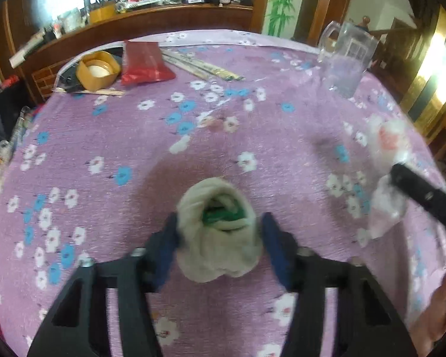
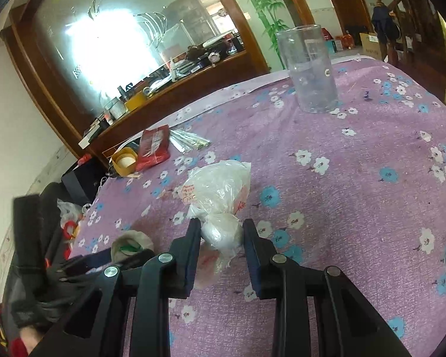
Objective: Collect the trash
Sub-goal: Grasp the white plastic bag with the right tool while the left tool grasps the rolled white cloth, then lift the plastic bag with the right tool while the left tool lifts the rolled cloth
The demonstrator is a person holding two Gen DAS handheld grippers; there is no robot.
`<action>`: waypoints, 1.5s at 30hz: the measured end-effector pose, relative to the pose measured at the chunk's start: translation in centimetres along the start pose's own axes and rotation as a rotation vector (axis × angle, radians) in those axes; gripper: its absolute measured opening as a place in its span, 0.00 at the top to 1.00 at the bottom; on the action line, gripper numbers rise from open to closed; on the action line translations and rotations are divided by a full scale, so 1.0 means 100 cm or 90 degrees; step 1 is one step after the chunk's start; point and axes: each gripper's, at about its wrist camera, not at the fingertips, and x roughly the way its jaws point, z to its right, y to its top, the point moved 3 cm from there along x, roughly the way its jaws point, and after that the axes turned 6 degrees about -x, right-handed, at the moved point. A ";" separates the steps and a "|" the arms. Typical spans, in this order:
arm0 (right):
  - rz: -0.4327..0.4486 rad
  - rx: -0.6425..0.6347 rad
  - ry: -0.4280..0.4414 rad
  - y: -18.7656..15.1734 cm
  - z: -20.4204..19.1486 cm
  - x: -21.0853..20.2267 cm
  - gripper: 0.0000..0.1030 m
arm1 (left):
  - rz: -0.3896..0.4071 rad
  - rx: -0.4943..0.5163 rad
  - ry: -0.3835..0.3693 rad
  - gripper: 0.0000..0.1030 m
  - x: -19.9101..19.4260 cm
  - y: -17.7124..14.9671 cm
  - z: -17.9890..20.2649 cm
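1. The left gripper [image 1: 220,232] has its blue pads against both sides of a crumpled tissue wad [image 1: 218,229] on the floral worktop [image 1: 104,136].
2. The right gripper [image 2: 221,238], nearly closed, pinches a clear plastic bag [image 2: 220,190].
3. At one o'clock stands a clear pitcher [image 2: 307,68].

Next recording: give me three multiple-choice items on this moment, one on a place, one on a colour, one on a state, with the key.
1. Where is the clear plastic pitcher?
A. on the table's far side
B. between the left tongs
C. on the floor

2. What colour is the flat packet by the yellow tub?
A. blue
B. red
C. white

3. What are the right tongs doing?
A. standing open and empty
B. pinching the clear plastic bag
C. gripping a cup

Key: 1 A, it stands upright far across the flowered tablecloth; 2 B, it shows red in both views; 3 B, the bag's bunched neck sits between the pads.
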 end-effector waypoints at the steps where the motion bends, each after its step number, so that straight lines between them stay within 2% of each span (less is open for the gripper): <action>1: -0.001 0.001 0.003 0.000 0.000 0.000 0.69 | 0.001 -0.003 -0.009 0.58 -0.002 -0.002 -0.003; 2: -0.002 0.001 0.005 0.000 -0.001 0.000 0.69 | 0.004 -0.007 -0.015 0.62 -0.005 -0.004 -0.007; 5: -0.001 -0.015 0.004 -0.001 -0.007 0.000 0.69 | 0.020 -0.019 -0.019 0.65 -0.019 -0.011 -0.022; 8: -0.005 -0.038 0.004 -0.003 -0.016 0.001 0.69 | 0.061 -0.030 -0.012 0.65 -0.039 -0.021 -0.039; 11: -0.007 -0.071 0.002 -0.007 -0.028 0.003 0.69 | 0.126 -0.037 0.016 0.65 -0.059 -0.027 -0.053; 14: -0.004 -0.116 0.004 -0.013 -0.046 0.005 0.69 | 0.195 -0.030 0.071 0.65 -0.074 -0.030 -0.060; 16: -0.003 -0.150 0.005 -0.018 -0.059 0.006 0.69 | 0.221 -0.031 0.086 0.65 -0.078 -0.031 -0.063; 23: 0.001 -0.218 -0.003 -0.028 -0.081 0.008 0.69 | 0.239 -0.003 0.122 0.64 -0.073 -0.032 -0.061; 28: 0.002 -0.224 -0.013 -0.029 -0.081 0.009 0.69 | 0.243 0.013 0.140 0.64 -0.072 -0.033 -0.058; 45: -0.009 -0.223 -0.035 -0.030 -0.077 0.016 0.69 | 0.273 0.035 0.154 0.64 -0.082 -0.036 -0.050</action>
